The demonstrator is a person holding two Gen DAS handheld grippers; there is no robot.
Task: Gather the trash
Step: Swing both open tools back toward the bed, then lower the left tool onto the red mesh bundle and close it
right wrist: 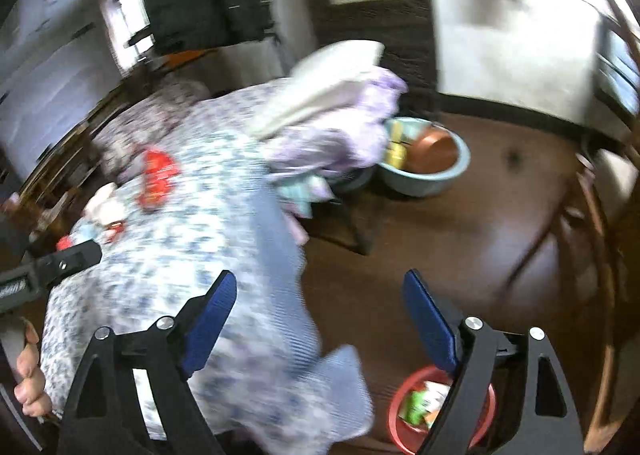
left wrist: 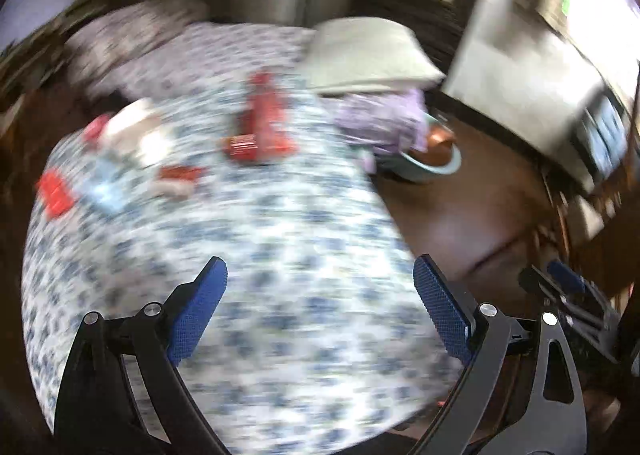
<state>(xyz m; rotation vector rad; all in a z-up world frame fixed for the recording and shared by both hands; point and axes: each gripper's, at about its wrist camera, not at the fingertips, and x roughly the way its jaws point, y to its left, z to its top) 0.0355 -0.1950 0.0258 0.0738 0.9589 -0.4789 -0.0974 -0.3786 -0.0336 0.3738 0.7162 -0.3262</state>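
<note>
- The left hand-held gripper [left wrist: 320,307] is spread wide with nothing between its blue pads, above the blue-flowered bedspread [left wrist: 248,247].
- The right hand-held gripper [right wrist: 320,319] is equally wide and empty, over the bed's edge.
- Red wrappers [left wrist: 262,127] and blurred pale litter [left wrist: 136,131] lie scattered on the bed.
- A red bin [right wrist: 404,411] holding green packaging sits on the floor [right wrist: 460,239].

Blurred red foil wrappers [left wrist: 262,125] and white crumpled paper scraps [left wrist: 134,131] lie scattered on the blue-flowered bed cover [left wrist: 280,255]. A round red plastic bin [right wrist: 440,407] holding green packets stands on the floor beside the bed.
</note>
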